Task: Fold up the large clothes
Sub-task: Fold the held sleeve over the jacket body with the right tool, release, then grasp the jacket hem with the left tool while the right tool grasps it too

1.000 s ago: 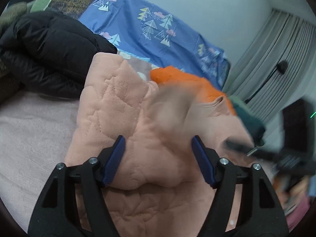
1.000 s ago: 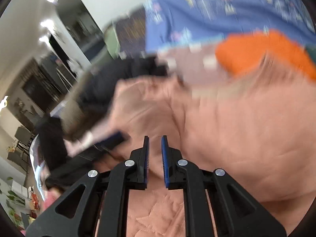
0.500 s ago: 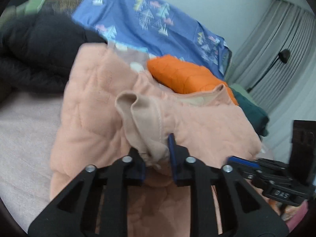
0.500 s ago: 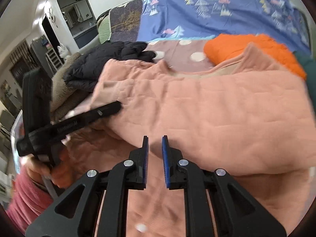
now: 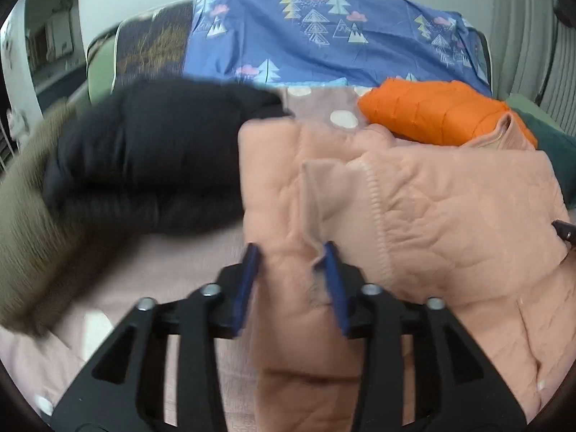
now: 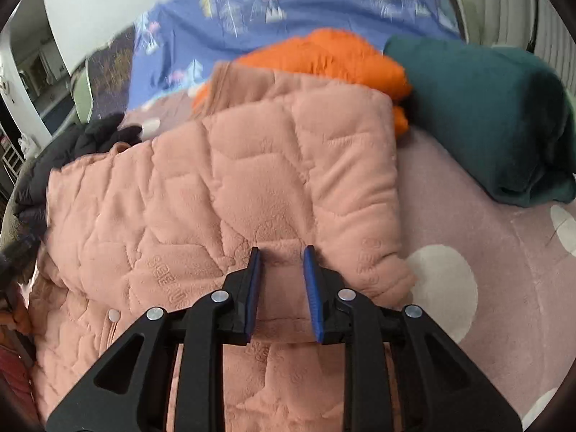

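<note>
A pink quilted fleece garment (image 5: pixel 432 208) lies folded on the bed. In the left wrist view my left gripper (image 5: pixel 291 252) stands at its left edge, jaws opening, with a loose fold of the pink fabric between the blue pads, no longer squeezed. In the right wrist view my right gripper (image 6: pixel 281 252) hovers over the same pink garment (image 6: pixel 234 187) near its folded right edge. Its jaws are opening a little, and only the fleece surface shows through the narrow gap. A dark tip of the right gripper (image 5: pixel 565 230) shows at the far right of the left wrist view.
A black padded jacket (image 5: pixel 151 151) and an olive garment (image 5: pixel 28 216) lie to the left. An orange jacket (image 6: pixel 324 57) and a dark green garment (image 6: pixel 486 115) sit behind and to the right. The pink dotted bed cover (image 6: pixel 486 270) lies underneath, with a blue tree-print sheet (image 5: pixel 324 36) at the back.
The left gripper closed on a fold of the pink garment, then parted again while swinging left. The right gripper swept right across the garment to its right edge and parted its jaws slightly.
</note>
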`<move>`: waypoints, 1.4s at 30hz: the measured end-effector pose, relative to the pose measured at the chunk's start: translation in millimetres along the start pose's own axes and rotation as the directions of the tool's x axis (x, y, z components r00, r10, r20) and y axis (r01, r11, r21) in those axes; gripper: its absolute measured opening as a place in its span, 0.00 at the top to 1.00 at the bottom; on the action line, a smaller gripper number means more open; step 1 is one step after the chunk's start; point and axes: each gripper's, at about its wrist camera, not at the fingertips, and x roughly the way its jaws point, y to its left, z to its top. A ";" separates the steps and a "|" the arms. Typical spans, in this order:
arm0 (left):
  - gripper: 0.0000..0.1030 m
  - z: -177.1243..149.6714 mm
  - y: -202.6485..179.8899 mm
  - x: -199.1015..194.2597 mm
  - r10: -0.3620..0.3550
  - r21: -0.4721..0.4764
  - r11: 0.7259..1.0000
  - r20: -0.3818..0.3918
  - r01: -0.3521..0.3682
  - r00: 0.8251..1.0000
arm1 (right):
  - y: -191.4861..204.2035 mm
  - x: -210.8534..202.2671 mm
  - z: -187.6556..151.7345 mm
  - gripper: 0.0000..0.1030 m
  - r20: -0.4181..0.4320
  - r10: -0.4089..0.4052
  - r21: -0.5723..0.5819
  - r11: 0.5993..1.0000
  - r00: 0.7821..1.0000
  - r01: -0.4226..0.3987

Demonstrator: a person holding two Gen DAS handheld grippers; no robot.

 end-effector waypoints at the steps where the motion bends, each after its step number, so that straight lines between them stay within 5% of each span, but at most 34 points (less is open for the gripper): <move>1: 0.52 2.0 10.0 -9.8 -0.029 -0.061 0.998 0.028 0.031 0.999 | 4.8 -2.8 0.3 0.76 0.005 -0.022 -0.037 0.999 1.000 0.022; 5: 0.56 14.6 19.4 -45.2 0.008 -0.087 0.996 0.106 0.001 0.994 | 14.1 -23.8 8.5 0.76 0.059 -0.047 -0.088 0.995 0.997 0.052; 9: 0.56 23.0 2.8 -75.4 -0.082 -0.070 0.993 0.203 0.098 0.976 | 14.0 -33.0 10.0 0.67 0.110 -0.036 -0.086 0.995 0.993 0.046; 12: 0.51 19.9 -33.8 -60.8 -0.116 0.026 0.993 0.144 0.113 0.983 | 11.1 4.4 0.9 0.63 -0.015 -0.062 -0.062 0.996 0.998 0.061; 15: 0.44 -0.3 -60.2 4.1 0.009 0.122 0.993 -0.035 -0.005 0.999 | 19.0 12.4 -9.9 0.62 0.031 -0.097 -0.128 0.987 0.995 0.100; 21: 0.45 -0.2 -62.9 -2.7 0.028 0.133 0.991 -0.015 -0.025 1.000 | 13.3 -8.3 -6.7 0.61 0.048 -0.065 -0.115 0.991 0.997 0.070; 26: 0.41 -13.7 -58.5 -50.9 -0.009 0.124 0.992 0.034 0.004 0.999 | 15.2 -48.5 -12.9 0.61 0.122 -0.099 -0.098 0.989 0.988 0.111; 42: 0.28 -49.9 -62.9 -117.2 -0.026 0.160 0.987 0.048 0.018 0.999 | 28.1 -116.7 -52.7 0.61 0.094 -0.001 -0.129 0.992 0.996 0.014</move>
